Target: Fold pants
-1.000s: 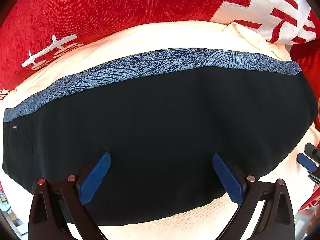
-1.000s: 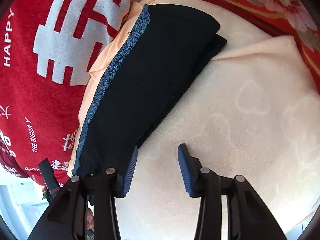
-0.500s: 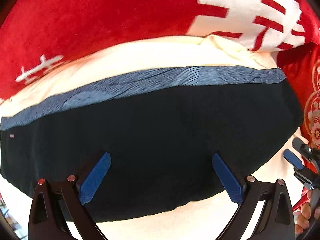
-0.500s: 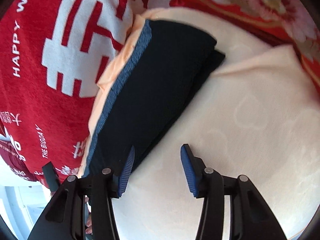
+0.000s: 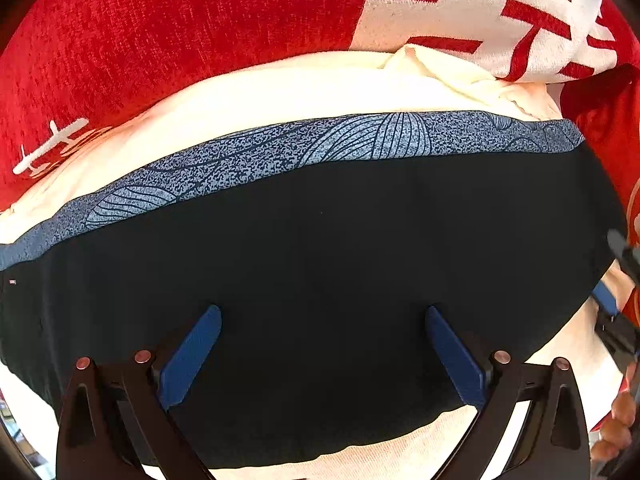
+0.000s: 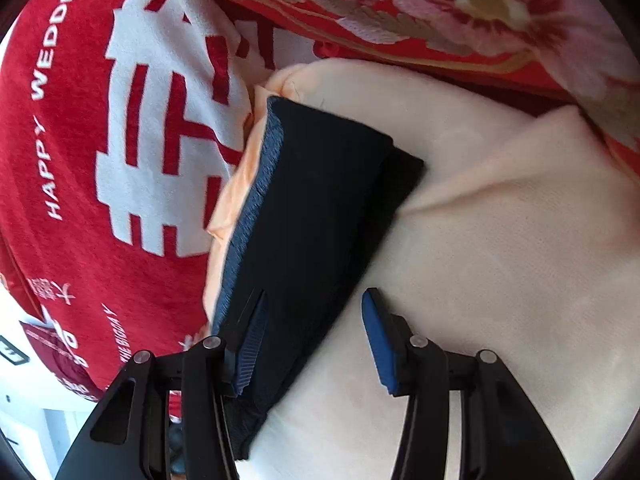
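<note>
Item: black pants (image 5: pixel 320 272), folded compact on cream blanket (image 6: pixel 500 280); my left tool (image 5: pixel 322 354) wide above them, right tool (image 6: pixel 312 344) half-open astride their near edge, gripping nothing; next, I judge, closing for another fold.

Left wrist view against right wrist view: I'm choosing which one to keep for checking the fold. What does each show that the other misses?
Only the left wrist view shows the whole patterned waistband flat-on, with the open left gripper over the black pants.

Only the right wrist view shows the folded end with its stacked layers, a flowered red cloth, and the open right gripper astride the pants' near edge.

Both show the pants on a cream blanket beside a red blanket with white characters.
</note>
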Tool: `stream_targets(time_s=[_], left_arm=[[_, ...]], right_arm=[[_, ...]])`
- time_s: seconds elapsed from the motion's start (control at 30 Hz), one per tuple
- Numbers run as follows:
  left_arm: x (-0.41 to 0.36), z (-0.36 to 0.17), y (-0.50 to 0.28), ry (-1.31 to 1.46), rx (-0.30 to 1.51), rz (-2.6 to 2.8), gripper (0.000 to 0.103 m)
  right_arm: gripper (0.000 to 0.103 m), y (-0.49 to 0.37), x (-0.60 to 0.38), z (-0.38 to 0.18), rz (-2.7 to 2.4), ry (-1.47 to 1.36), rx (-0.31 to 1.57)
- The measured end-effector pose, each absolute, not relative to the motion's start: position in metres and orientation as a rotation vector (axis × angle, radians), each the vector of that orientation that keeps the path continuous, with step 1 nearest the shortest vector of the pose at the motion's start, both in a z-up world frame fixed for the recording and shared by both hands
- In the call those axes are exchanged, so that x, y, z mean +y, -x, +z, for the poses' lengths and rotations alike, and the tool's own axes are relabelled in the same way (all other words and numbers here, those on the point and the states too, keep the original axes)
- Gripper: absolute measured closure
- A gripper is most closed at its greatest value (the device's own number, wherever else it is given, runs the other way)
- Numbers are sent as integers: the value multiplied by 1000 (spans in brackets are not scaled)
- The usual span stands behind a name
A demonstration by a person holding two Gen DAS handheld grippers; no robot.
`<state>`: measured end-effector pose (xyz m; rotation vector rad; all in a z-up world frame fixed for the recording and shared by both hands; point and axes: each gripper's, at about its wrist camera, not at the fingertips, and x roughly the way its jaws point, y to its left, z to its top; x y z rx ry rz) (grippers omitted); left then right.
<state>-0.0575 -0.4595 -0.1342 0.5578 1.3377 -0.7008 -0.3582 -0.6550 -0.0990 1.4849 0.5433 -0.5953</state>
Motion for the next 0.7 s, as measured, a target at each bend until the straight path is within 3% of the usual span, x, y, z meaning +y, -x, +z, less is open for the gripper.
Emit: stream_targets(time_s=[0.2, 0.27, 0.3, 0.4, 0.5, 0.6, 0.7], left_arm=[[-464, -132, 60, -551, 1355, -691, 2], [-484, -127, 59, -532, 1346, -684, 22], [-485, -120, 59, -531, 1323, -684, 23], [-491, -104, 64, -556, 1221, -699, 22], [-504, -126, 83, -627, 1265, -761, 23], [-504, -133, 104, -669, 1159, -766, 24], [-500, -134, 98, -615, 1198, -768, 25]], right_arm=[[51, 340, -667, -102, -608, -1461, 501], [75, 335, -672, -105, -621, -1491, 538], [88, 335, -673, -105, -610, -1507, 534], [89, 335, -671, -89, -558, -1495, 498], [89, 326, -667, -62, -525, -1405, 510], [89, 311, -660, -37, -494, -1312, 540], [89, 287, -650, -15, -473, -1188, 604]])
